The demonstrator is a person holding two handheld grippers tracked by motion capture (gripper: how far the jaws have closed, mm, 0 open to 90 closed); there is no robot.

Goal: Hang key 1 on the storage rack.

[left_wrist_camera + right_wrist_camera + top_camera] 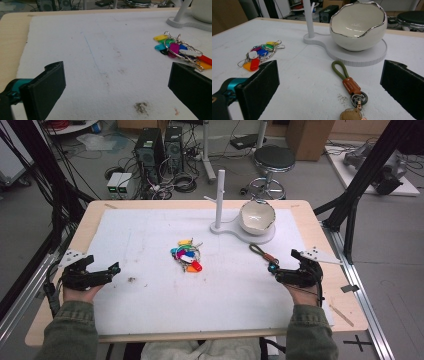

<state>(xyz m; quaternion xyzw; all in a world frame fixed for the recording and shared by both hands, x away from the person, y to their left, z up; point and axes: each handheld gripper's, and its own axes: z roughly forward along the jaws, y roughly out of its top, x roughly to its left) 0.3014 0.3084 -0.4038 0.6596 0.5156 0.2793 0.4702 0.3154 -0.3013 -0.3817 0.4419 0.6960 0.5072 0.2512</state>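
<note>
Nearest the person, both hands rest at the front edge of the white mat [150, 295], each holding a gripper with its jaws spread wide and nothing between them. The right gripper [274, 269] sits closest to work: just ahead of its jaws lies the leather keychain [350, 86] — an olive cord loop, a brown strap, a metal ring and a tan fob at the near end. The left gripper [114, 268] points across bare mat, with the bunch of coloured key tags [178, 50] off to one side and well apart from its jaws. Farther back stands the white stand [235, 231], its upright peg post [220, 195] on one end and the egg-shaped bowl [358, 25] on the other. The step in hand looks like picking up the keychain, probably for the peg or the bowl. To do it well, the right gripper should come down over the brown strap, the stiffest part, with the jaws across it rather than along it — closing on the thin cord risks a slip.
</note>
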